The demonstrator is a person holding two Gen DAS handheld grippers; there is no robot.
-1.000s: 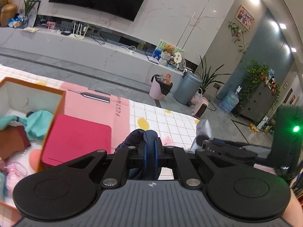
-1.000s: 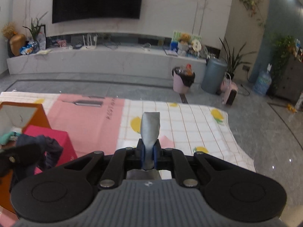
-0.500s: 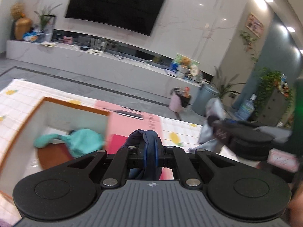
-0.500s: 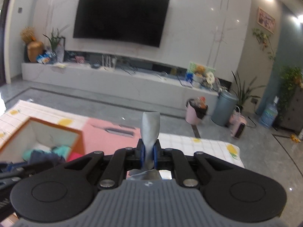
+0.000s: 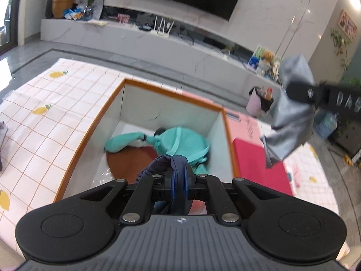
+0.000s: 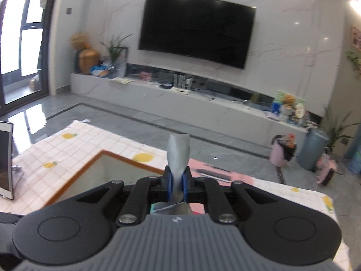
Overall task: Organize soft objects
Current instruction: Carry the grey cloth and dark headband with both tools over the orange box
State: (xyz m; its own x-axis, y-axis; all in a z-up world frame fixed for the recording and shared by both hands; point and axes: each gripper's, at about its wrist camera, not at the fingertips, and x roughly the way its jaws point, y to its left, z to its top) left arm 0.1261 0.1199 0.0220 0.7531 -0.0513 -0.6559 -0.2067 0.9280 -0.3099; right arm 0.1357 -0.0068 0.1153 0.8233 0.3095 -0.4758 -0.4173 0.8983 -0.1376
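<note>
My left gripper [image 5: 179, 181] is shut on a dark navy cloth [image 5: 158, 166] and hangs above the open orange-rimmed box [image 5: 171, 89]. Inside the box lie a teal garment [image 5: 180, 139] and a brown piece [image 5: 133, 160]. In the left wrist view my right gripper [image 5: 291, 92] comes in from the right, above the box's right edge, carrying a grey cloth [image 5: 291, 122] that droops below it. In the right wrist view the right gripper [image 6: 177, 179] is shut on that grey cloth [image 6: 178, 152], which sticks up between the pads, with the box's corner [image 6: 101, 152] below left.
The box stands on a checked mat with lemon prints [image 5: 45, 122]; a red flat pad [image 5: 257, 162] lies just right of the box. A dark screen-like panel [image 6: 5, 158] stands at the left edge of the right wrist view. Beyond the mat are grey floor, a TV bench and bins [image 6: 279, 153].
Both grippers have swung left toward the box with their cloths. The box has come from the left edge to under the left gripper, and its corner is closer under the right gripper.
</note>
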